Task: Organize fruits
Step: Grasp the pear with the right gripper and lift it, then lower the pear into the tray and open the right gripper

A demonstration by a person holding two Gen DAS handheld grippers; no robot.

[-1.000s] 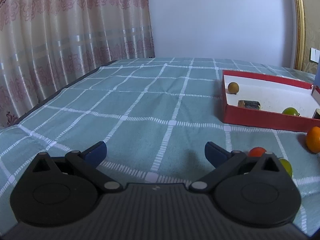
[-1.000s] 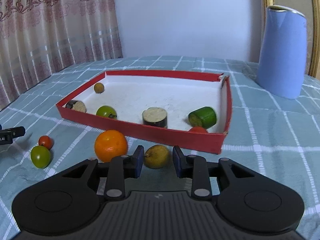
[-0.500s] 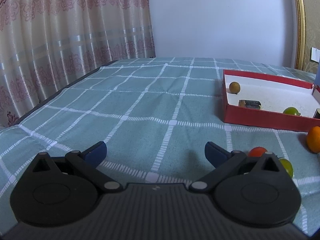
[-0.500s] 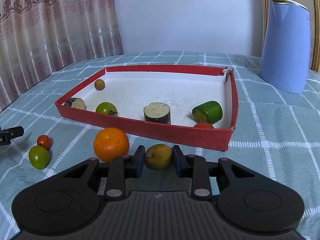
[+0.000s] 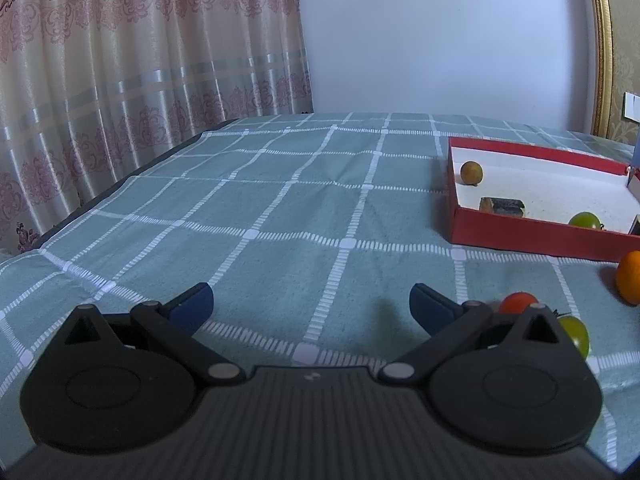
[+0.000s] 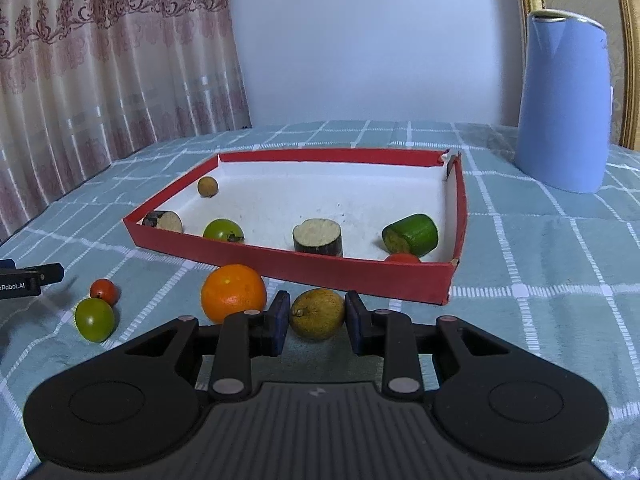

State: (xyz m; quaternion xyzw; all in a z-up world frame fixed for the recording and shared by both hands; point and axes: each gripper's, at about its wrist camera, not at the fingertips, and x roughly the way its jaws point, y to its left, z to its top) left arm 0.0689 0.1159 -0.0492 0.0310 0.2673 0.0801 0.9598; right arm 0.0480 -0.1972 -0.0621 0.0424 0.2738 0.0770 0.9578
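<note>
My right gripper [image 6: 317,322] is shut on a small yellow-brown lemon-like fruit [image 6: 317,314] and holds it just in front of the red tray [image 6: 280,268]. An orange [image 6: 233,293] lies to its left, then a green tomato [image 6: 94,319] and a red cherry tomato [image 6: 103,290]. Inside the tray lie a brown round fruit [image 6: 207,186], a green tomato [image 6: 222,230], cut pieces and a green chunk [image 6: 411,234]. My left gripper [image 5: 310,306] is open and empty over the cloth, left of the red tomato [image 5: 518,302] and the green one [image 5: 576,334].
A tall blue jug [image 6: 564,104] stands at the back right beyond the tray. The table has a teal checked cloth [image 5: 280,208]; its left edge runs along a patterned curtain [image 5: 120,80]. A white wall is behind.
The right gripper has risen and tilted with the yellow-brown fruit held between its fingers, so the tray looks lower and farther. The left gripper has barely moved.
</note>
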